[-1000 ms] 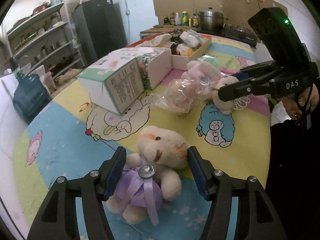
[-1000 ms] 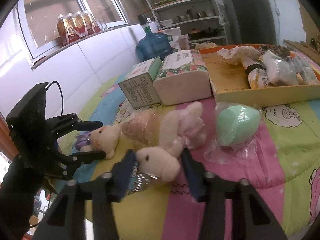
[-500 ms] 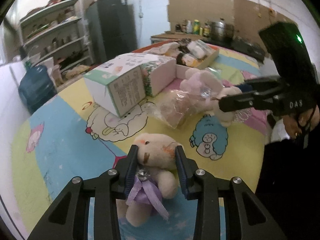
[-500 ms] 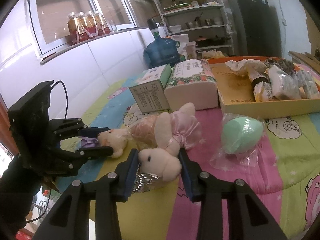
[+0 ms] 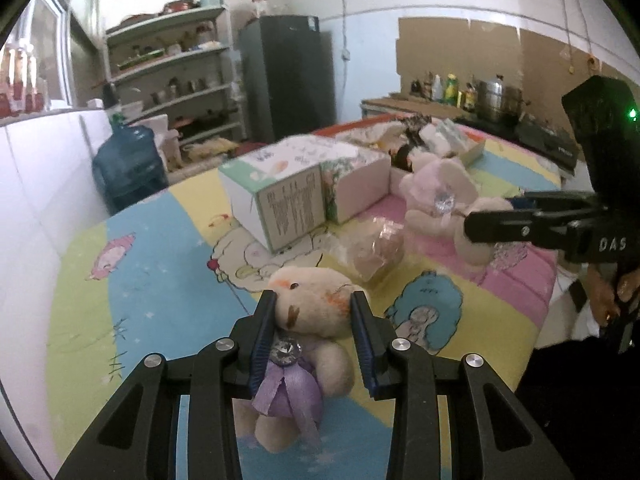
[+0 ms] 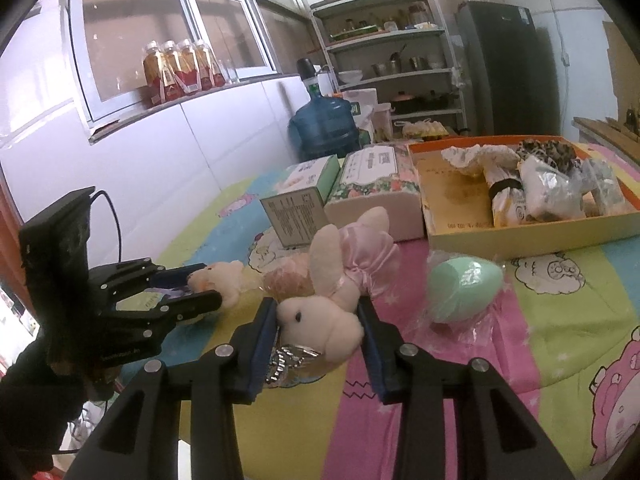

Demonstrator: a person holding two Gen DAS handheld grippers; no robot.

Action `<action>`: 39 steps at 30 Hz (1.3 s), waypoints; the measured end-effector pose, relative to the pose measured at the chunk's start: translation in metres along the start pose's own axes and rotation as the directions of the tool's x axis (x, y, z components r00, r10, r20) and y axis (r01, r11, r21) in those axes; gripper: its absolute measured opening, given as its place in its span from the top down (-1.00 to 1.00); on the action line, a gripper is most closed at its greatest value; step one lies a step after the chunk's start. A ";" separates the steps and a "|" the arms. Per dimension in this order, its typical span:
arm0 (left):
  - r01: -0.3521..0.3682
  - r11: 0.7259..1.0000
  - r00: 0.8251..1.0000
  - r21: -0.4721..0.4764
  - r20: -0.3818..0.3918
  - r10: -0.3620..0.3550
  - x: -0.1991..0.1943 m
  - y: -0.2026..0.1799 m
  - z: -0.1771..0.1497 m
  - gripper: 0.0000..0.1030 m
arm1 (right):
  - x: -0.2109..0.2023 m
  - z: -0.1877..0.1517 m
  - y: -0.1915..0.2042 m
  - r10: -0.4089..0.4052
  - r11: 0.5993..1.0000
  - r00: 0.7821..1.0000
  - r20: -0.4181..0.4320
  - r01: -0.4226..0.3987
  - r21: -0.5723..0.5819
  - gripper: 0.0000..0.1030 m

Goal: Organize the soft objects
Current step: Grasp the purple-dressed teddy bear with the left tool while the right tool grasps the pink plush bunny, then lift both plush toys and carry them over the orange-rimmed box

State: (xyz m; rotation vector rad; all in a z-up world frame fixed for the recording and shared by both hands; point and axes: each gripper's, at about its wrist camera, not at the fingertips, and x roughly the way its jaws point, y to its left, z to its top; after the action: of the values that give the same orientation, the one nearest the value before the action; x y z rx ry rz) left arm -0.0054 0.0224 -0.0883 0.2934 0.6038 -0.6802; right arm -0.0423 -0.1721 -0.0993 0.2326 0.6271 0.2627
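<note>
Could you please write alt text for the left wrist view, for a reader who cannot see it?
The left gripper is shut on the head of a cream teddy bear with a purple ribbon, above a colourful cartoon tablecloth. To the right, the right gripper grips a pink-dressed plush rabbit; behind stand two boxes.

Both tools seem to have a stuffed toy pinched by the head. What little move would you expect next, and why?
Probably lifting both toys toward the orange tray. The left tool squeezes the bear and the right tool squeezes the rabbit; the tray already holds soft items.
</note>
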 end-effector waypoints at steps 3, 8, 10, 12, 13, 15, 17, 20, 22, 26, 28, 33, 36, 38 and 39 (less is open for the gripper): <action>-0.009 1.000 1.000 -0.017 0.025 0.009 -0.007 -0.005 0.005 0.27 | -0.004 0.004 0.000 0.000 1.000 1.000 0.017 0.000 -0.006 0.22; -0.025 0.999 0.998 -0.042 0.064 0.028 -0.017 -0.014 0.016 0.27 | -0.015 0.012 -0.002 -0.001 1.000 0.998 0.055 0.002 -0.014 0.22; -0.034 0.998 0.996 -0.054 0.081 0.038 -0.019 -0.018 0.022 0.27 | -0.017 0.016 -0.003 0.003 1.000 0.998 0.069 -0.002 -0.015 0.22; -0.042 0.997 0.994 -0.069 0.095 0.048 -0.020 -0.022 0.028 0.27 | -0.021 0.020 -0.006 0.005 1.000 0.996 0.088 -0.003 -0.018 0.22; -0.047 0.996 0.993 -0.079 0.102 0.055 -0.020 -0.024 0.032 0.27 | -0.022 0.022 -0.007 0.005 1.000 0.995 0.096 -0.003 -0.019 0.22; -0.060 0.993 0.991 -0.102 0.113 0.072 -0.019 -0.027 0.040 0.27 | -0.023 0.027 -0.011 0.009 1.000 0.994 0.108 -0.007 -0.021 0.22; -0.070 0.990 0.989 -0.121 0.123 0.085 -0.018 -0.029 0.046 0.27 | -0.023 0.032 -0.015 0.013 1.000 0.993 0.114 -0.011 -0.021 0.22; -0.080 0.986 0.984 -0.149 0.144 0.101 -0.017 -0.034 0.056 0.27 | -0.025 0.040 -0.020 0.015 1.000 0.992 0.128 -0.012 -0.020 0.22; -0.086 0.982 0.981 -0.166 0.158 0.113 -0.016 -0.038 0.064 0.27 | -0.028 0.045 -0.022 0.013 1.000 0.989 0.144 -0.010 -0.024 0.22; -0.077 0.975 0.978 -0.209 0.174 0.114 -0.011 -0.045 0.078 0.27 | -0.034 0.056 -0.028 0.011 1.000 0.985 0.172 -0.007 -0.026 0.22; -0.069 0.970 0.977 -0.232 0.180 0.113 -0.009 -0.048 0.085 0.27 | -0.039 0.060 -0.032 0.006 1.000 0.981 0.191 0.000 -0.029 0.22; -0.074 0.962 0.973 -0.263 0.194 0.128 -0.003 -0.058 0.102 0.27 | -0.051 0.070 -0.043 -0.008 1.000 0.974 0.228 0.013 -0.022 0.22; -0.084 0.956 0.969 -0.279 0.199 0.144 0.000 -0.065 0.111 0.27 | -0.058 0.074 -0.052 -0.017 1.000 0.970 0.245 0.021 -0.014 0.22; -0.093 0.953 0.967 -0.288 0.202 0.155 0.002 -0.070 0.116 0.27 | -0.063 0.076 -0.059 -0.022 1.000 0.966 0.256 0.024 -0.005 0.22; -0.096 0.952 0.966 -0.291 0.203 0.160 0.003 -0.072 0.116 0.27 | -0.065 0.076 -0.062 -0.024 1.000 0.965 0.261 0.025 -0.002 0.22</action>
State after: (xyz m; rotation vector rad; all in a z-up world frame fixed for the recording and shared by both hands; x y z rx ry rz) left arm -0.0017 -0.0837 -0.0023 -0.0092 0.4517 -0.4858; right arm -0.0363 -0.2608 -0.0223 0.2492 0.3680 0.2053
